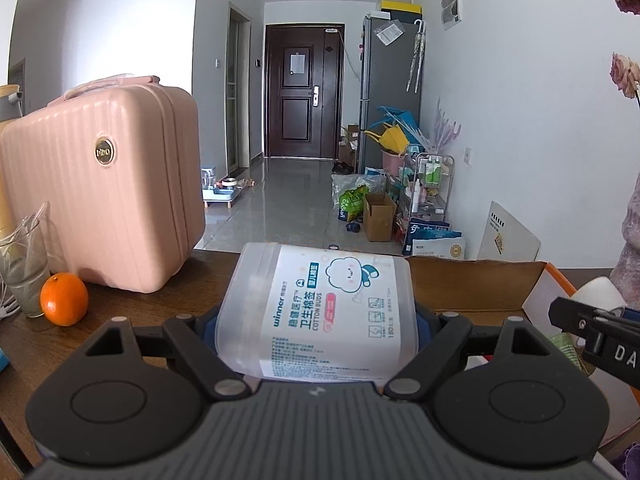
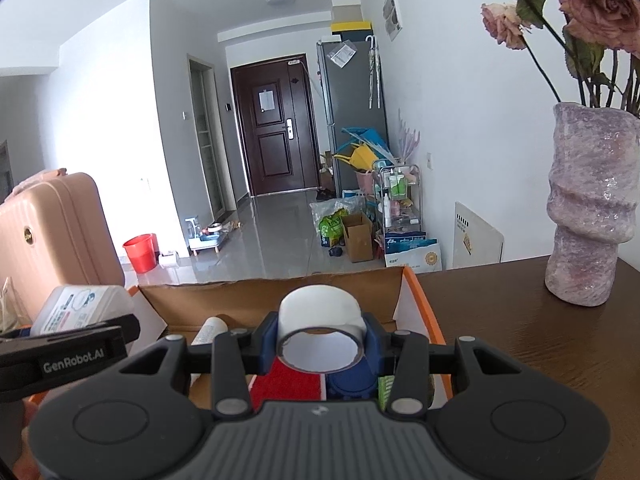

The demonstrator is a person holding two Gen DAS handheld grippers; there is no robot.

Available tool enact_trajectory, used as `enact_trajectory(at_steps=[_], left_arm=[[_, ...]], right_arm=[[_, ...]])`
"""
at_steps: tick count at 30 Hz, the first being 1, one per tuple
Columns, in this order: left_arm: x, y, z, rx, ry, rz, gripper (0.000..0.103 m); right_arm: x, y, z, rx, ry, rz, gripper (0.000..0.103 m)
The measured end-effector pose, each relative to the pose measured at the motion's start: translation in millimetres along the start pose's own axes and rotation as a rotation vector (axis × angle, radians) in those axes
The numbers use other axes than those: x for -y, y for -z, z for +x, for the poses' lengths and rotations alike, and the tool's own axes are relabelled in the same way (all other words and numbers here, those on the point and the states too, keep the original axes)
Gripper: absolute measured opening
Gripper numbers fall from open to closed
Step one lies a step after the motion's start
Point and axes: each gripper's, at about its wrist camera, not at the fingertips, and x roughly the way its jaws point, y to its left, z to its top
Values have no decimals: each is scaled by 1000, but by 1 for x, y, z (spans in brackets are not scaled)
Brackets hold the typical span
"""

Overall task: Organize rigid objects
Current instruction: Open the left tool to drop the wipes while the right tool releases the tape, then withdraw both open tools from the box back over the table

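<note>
Gripping cotton-bud box [image 1: 320,304] at lower centre, left gripper [image 1: 318,320] spread wide around it, above table [image 1: 120,308]. Right gripper [image 2: 320,340] clamped narrow on tape roll [image 2: 322,320], lower centre, over open carton [image 2: 280,292]. Pink case [image 1: 104,192], orange [image 1: 64,299] at left; vase [image 2: 592,208] at right.

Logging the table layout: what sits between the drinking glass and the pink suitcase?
An orange sits on the table between the glass and the pink suitcase, seen in the left wrist view.
</note>
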Motion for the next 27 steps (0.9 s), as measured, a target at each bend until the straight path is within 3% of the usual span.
enact_trajectory(at_steps=[6, 8, 10, 14, 27], left_arm=[[-7, 0, 3, -18, -5, -22, 87], [-8, 1, 0, -6, -16, -18, 102], [-9, -3, -1, 14, -29, -26, 103], [-11, -3, -1, 9, -33, -36, 103], [-13, -3, -5, -2, -34, -46, 103]], right_arm=[[-2, 3, 0, -21, -3, -17, 45], [-3, 3, 0, -25, 8, -21, 71], [-4, 4, -2, -16, 13, -21, 88], [-4, 3, -7, -4, 20, -12, 101], [-2, 0, -9, 1, 33, -6, 103]])
